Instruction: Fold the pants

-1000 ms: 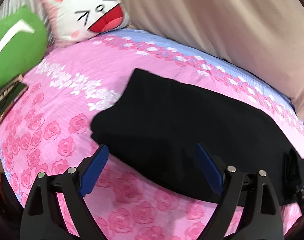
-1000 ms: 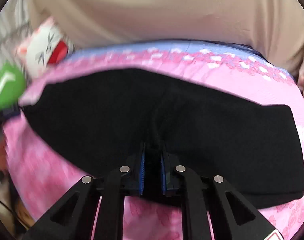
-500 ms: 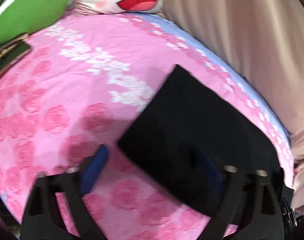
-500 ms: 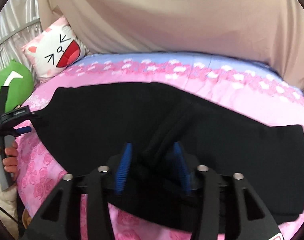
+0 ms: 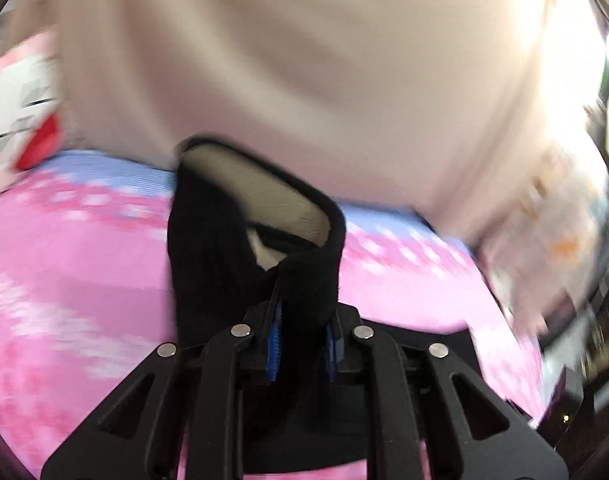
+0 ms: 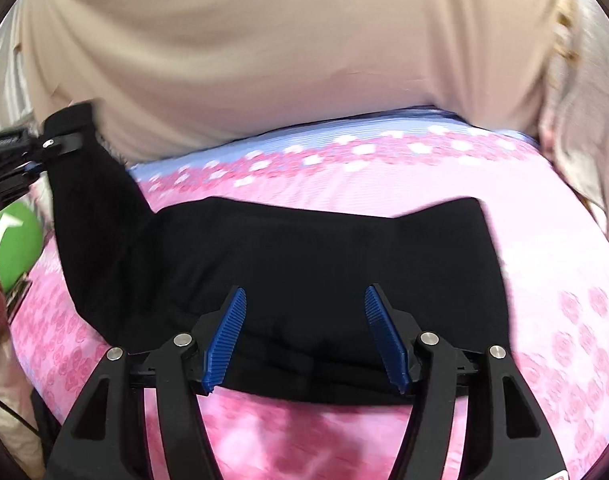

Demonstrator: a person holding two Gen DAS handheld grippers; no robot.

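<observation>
Left gripper (image 5: 300,346) closing on the black pants (image 6: 304,264), looks pinched already; right gripper (image 6: 304,336) opening, holding nothing.

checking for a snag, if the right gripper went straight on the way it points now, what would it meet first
Most likely the black pants: the right gripper, jaws opening with nothing pinched, points down at the cloth lying flat on the pink bedsheet. Depth is hard to judge in this view.

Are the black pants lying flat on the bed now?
No. Most of the black pants lie flat, but one end is lifted off the pink bedsheet, pinched in the left claw.
</observation>
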